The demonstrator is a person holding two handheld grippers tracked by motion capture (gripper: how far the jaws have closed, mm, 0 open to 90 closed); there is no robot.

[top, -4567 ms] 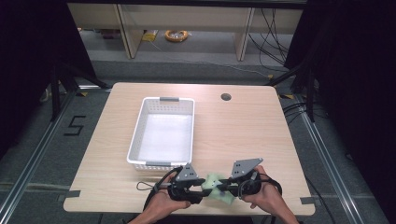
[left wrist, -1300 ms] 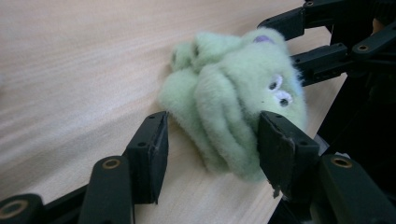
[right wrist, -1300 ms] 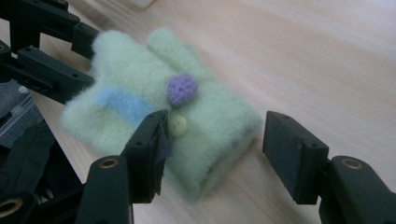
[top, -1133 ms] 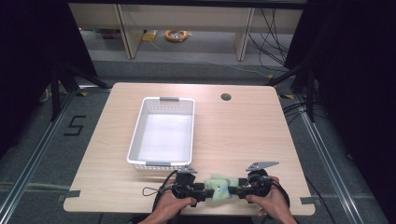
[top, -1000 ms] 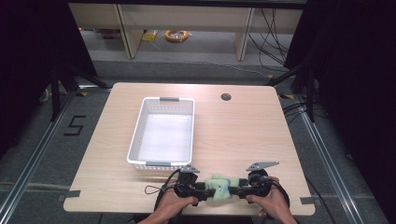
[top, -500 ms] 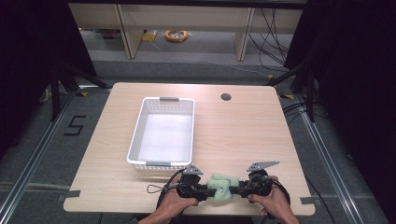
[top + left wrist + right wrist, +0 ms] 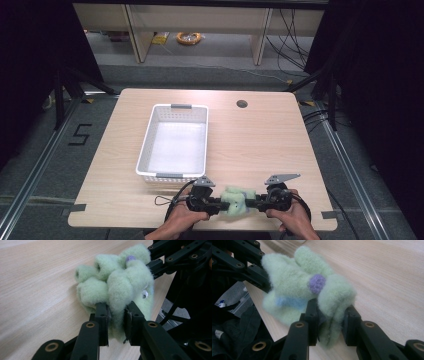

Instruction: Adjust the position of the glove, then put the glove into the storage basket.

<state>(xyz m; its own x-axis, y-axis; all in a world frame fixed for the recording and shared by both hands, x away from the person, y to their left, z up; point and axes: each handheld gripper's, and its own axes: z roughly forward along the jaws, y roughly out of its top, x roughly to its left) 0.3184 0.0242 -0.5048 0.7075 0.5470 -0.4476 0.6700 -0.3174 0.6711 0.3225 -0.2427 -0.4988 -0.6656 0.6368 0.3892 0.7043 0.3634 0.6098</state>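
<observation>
Both grippers' jaws have just been closing and now pinch folds of the green fuzzy sock (image 7: pixel 117 287): the left gripper (image 7: pixel 116 315) on one end, the right gripper (image 7: pixel 329 315) on the other. The sock hangs bunched between them at the table's (image 7: pixel 260 135) near edge. Each grip bites only a thin fold, so pulling apart may slip the sock free, short of the basket (image 7: pixel 175 142).

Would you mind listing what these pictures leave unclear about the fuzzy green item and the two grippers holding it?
- What the green fleece item is: bunched up in the gripper views, too small in the high view.
- Left gripper and right gripper pads: buried in fleece.
- Whether the fleece touches the table: hands hide it in the high view.
- The white basket floor: glare washes it out.
</observation>
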